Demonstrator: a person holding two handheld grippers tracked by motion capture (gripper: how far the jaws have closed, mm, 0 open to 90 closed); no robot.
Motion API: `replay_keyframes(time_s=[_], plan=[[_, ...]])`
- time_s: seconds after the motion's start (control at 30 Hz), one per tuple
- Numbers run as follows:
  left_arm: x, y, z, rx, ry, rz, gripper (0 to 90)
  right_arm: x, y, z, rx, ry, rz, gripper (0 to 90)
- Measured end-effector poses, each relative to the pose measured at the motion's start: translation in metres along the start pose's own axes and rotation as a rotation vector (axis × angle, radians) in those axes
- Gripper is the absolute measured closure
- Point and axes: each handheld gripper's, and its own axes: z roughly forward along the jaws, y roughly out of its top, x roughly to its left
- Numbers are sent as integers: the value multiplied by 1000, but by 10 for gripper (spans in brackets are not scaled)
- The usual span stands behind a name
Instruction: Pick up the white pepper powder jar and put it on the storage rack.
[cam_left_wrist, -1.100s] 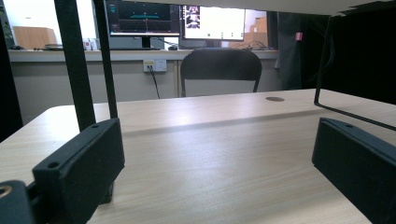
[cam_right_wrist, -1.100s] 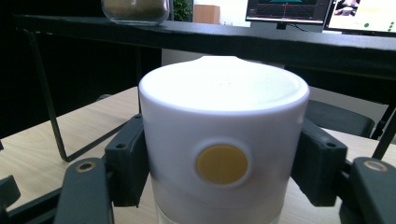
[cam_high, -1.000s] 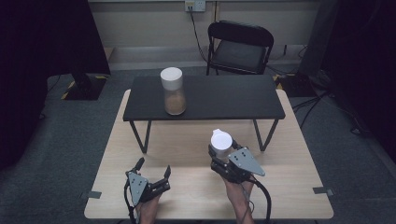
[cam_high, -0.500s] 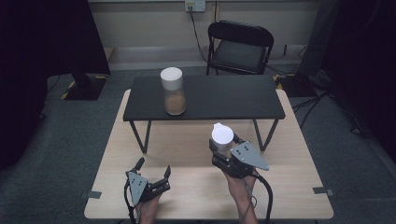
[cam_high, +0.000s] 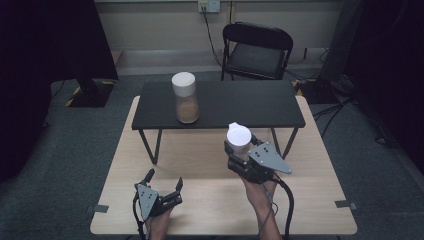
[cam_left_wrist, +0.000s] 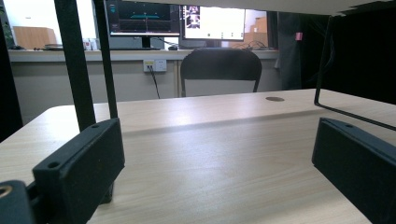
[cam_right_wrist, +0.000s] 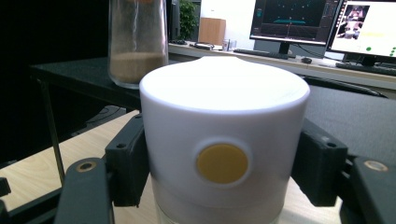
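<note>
Your right gripper (cam_high: 239, 150) is raised over the pale wooden table (cam_high: 310, 200), jaws clamped on the white-capped cylindrical container with a yellow dot (cam_right_wrist: 223, 140), just before the low black shelf (cam_high: 250, 102). Your left gripper (cam_high: 164, 181) rests low near the table's front edge, jaws spread wide and empty.

Recording room of a laboratory.
Monitors (cam_left_wrist: 142, 18) lined a rear counter (cam_left_wrist: 93, 55); dark curtains (cam_high: 55, 40), a folding chair (cam_high: 257, 50) and floor cables (cam_high: 340, 107) surrounded the table (cam_high: 210, 220).
</note>
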Motion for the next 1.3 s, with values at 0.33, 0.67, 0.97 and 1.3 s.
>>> replay_keyframes(time_s=[0.33, 0.67, 0.97, 1.3], plan=[[0, 0, 0, 0, 0, 2, 19, -6, 17, 1, -7, 4, -9, 301], [0, 0, 0, 0, 0, 2, 19, -13, 33, 3, -17, -6, -17, 300], [0, 0, 0, 1, 0, 2, 19, -19, 48, 12, -33, -3, -18, 301], [0, 0, 0, 0, 0, 2, 19, -26, 59, 23, -36, -2, 13, 300]])
